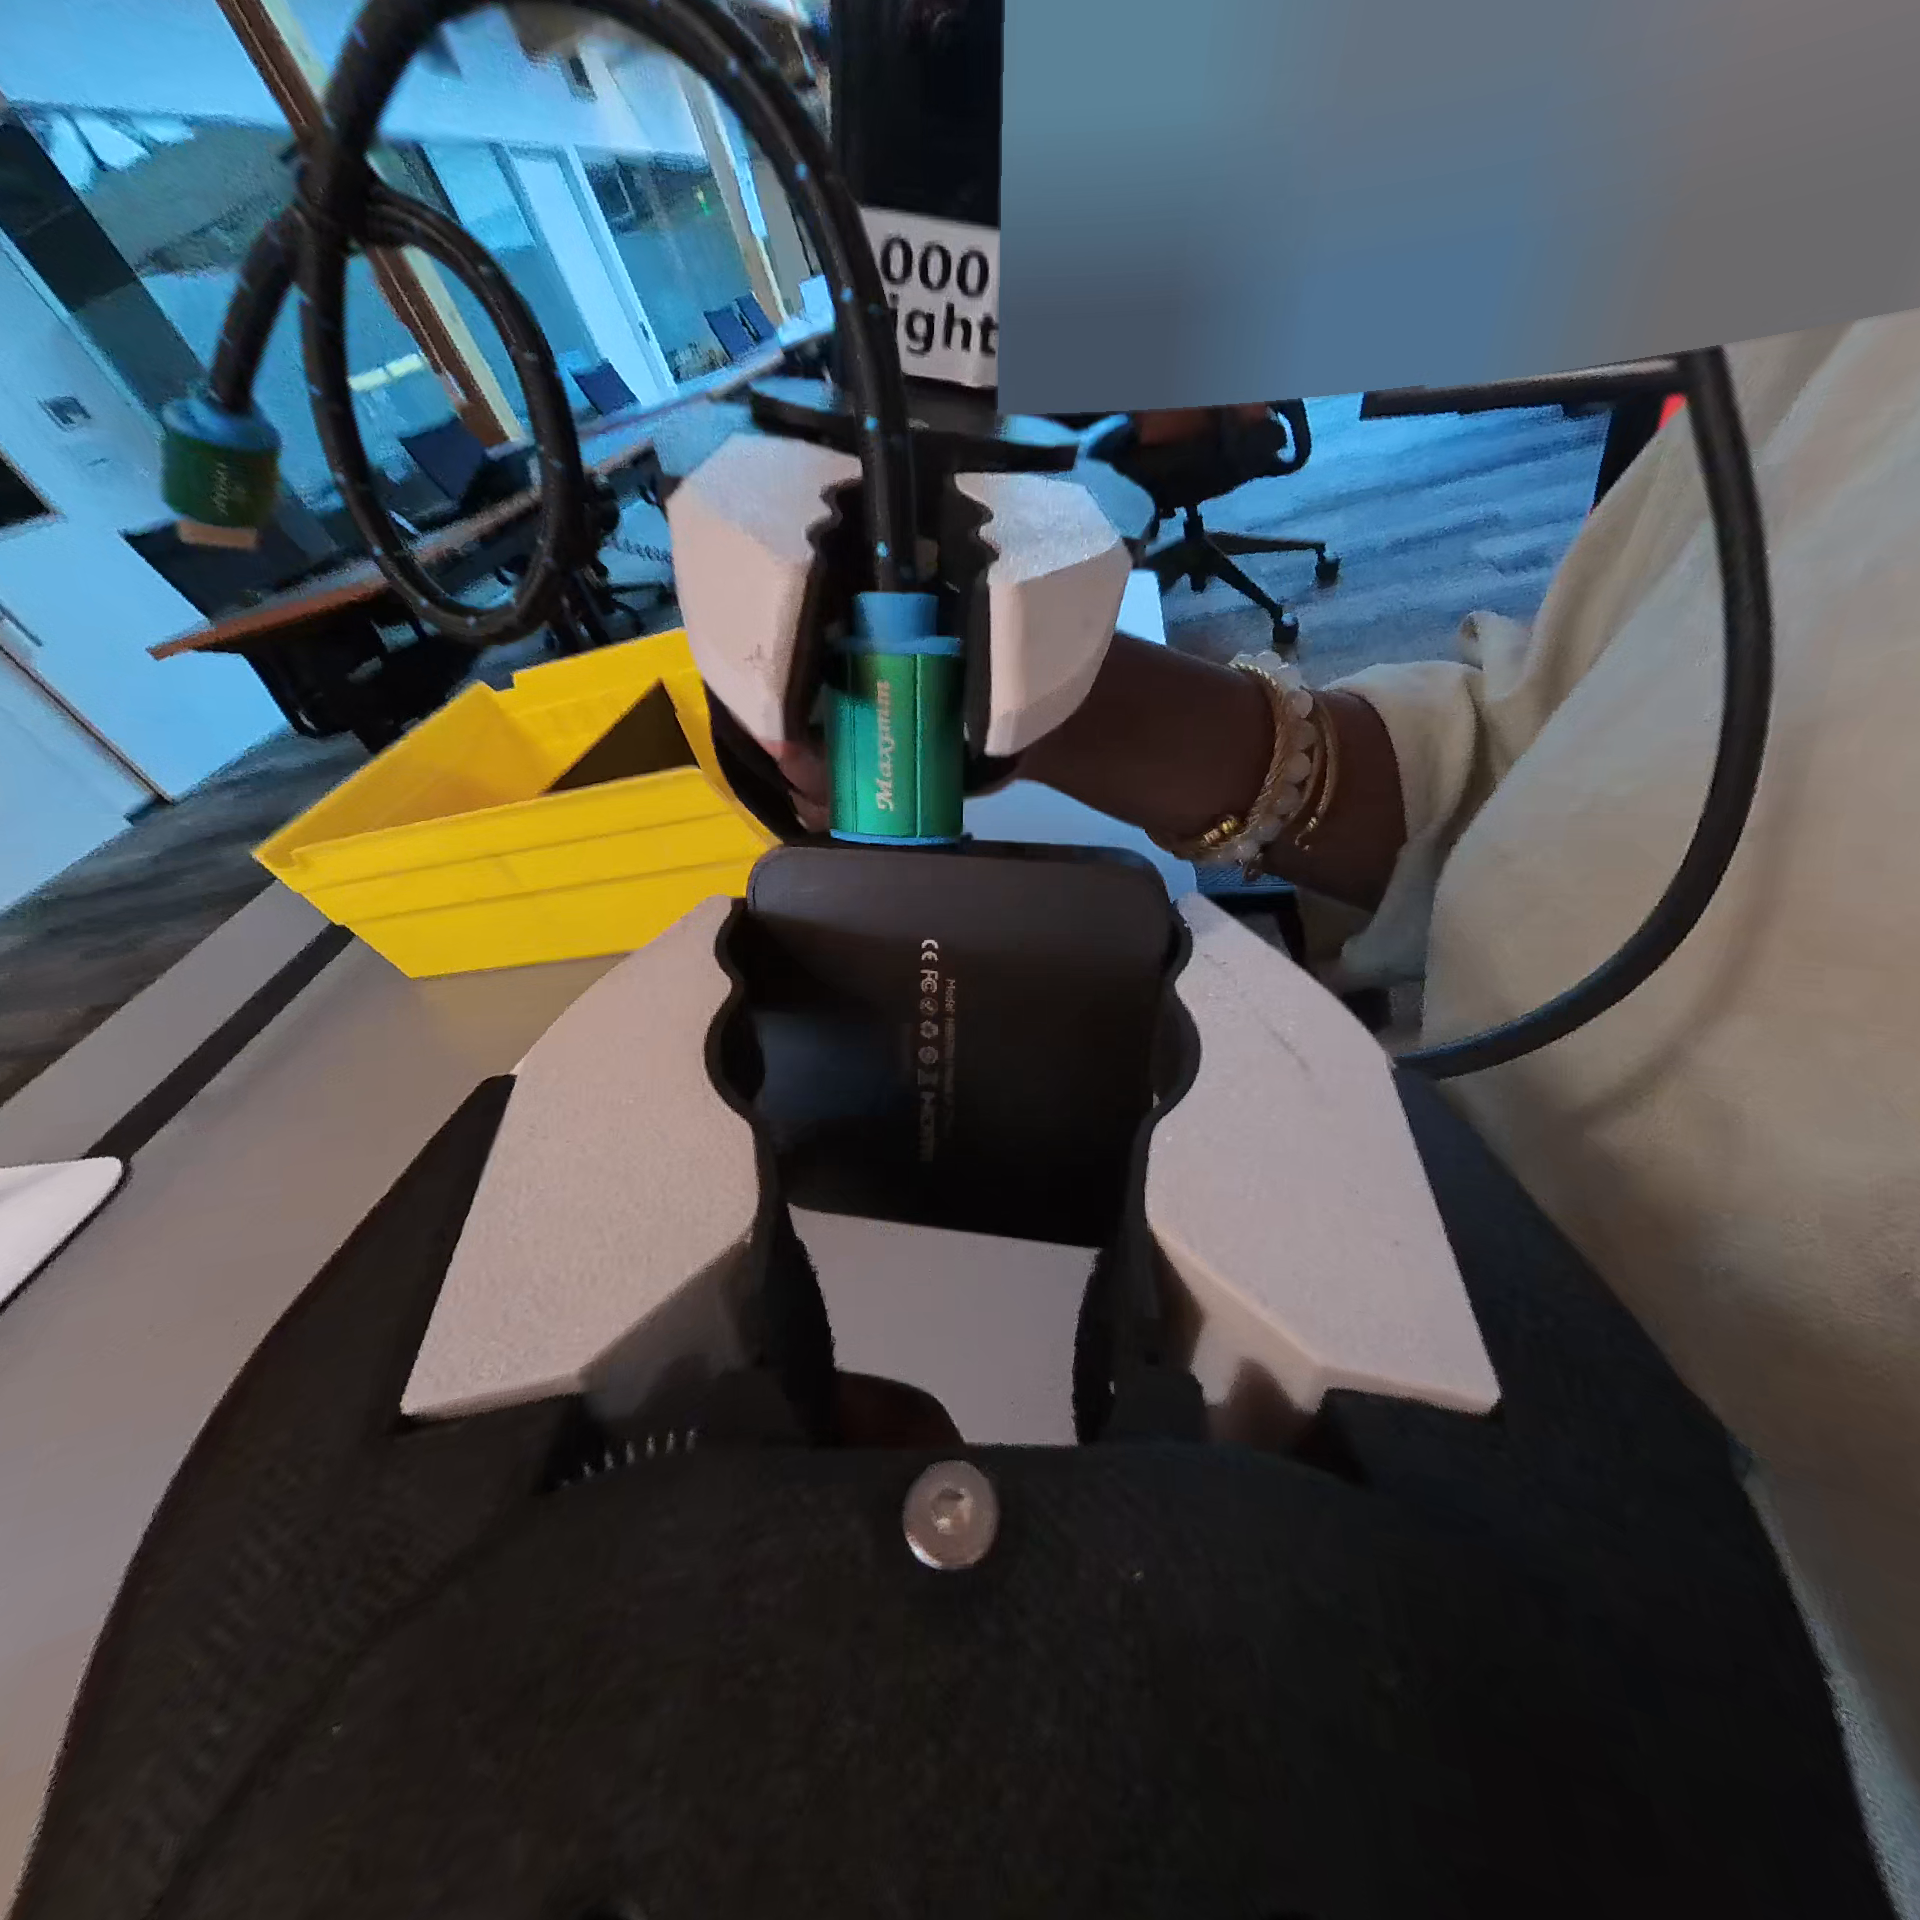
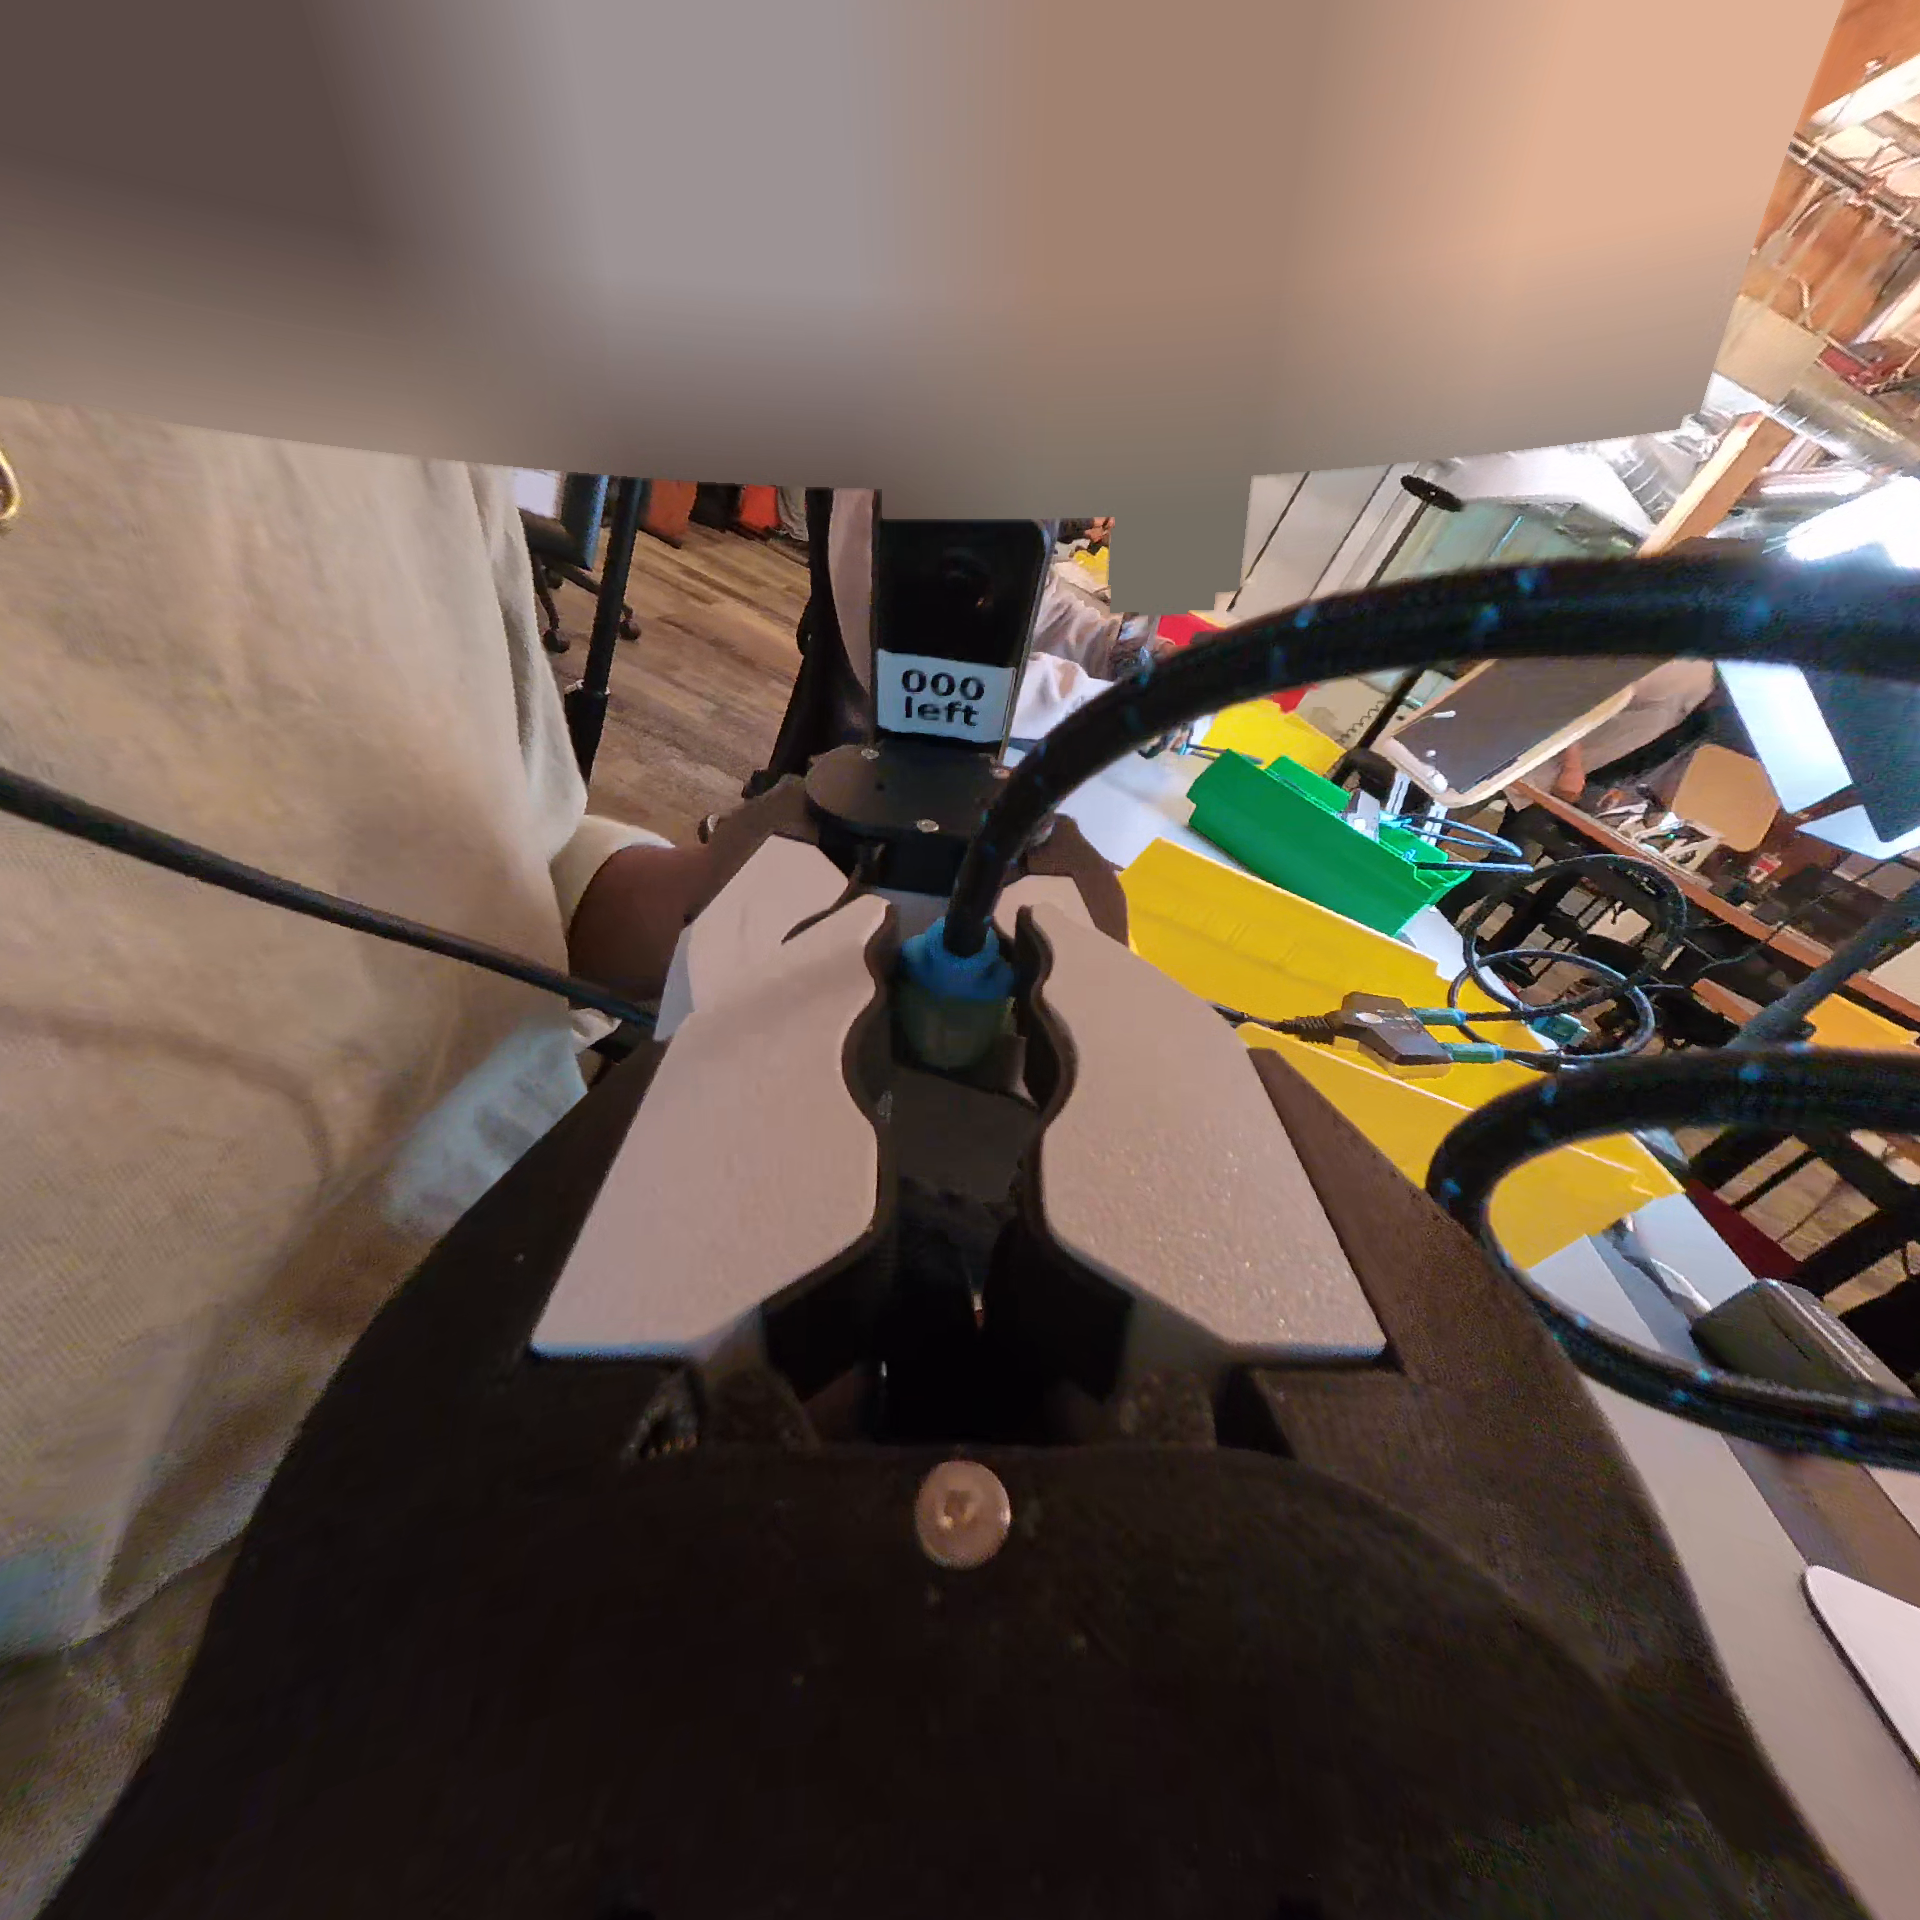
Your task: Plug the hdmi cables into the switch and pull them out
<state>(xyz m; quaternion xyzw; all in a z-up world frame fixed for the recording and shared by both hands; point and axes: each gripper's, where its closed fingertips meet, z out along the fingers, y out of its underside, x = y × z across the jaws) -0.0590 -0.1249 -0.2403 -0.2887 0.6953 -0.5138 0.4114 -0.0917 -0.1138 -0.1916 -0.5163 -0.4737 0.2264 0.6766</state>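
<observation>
Above table [image 1: 312,1039], left gripper [image 1: 951,997] and right gripper [image 1: 896,665] face, clamped

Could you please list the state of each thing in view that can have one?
left gripper: shut on the switch
switch: held off the table
right gripper: shut on the green plug
green plug: seated at the switch's edge
second green plug: dangling free
yellow bin: open

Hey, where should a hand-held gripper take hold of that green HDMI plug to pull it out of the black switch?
Grip the green HDMI plug on its two flat faces, not the braided cable, coming in from the cable end, in line with the plug. The right hand-held gripper already clamps it this way, while the left hand-held gripper holds the black switch.
</observation>
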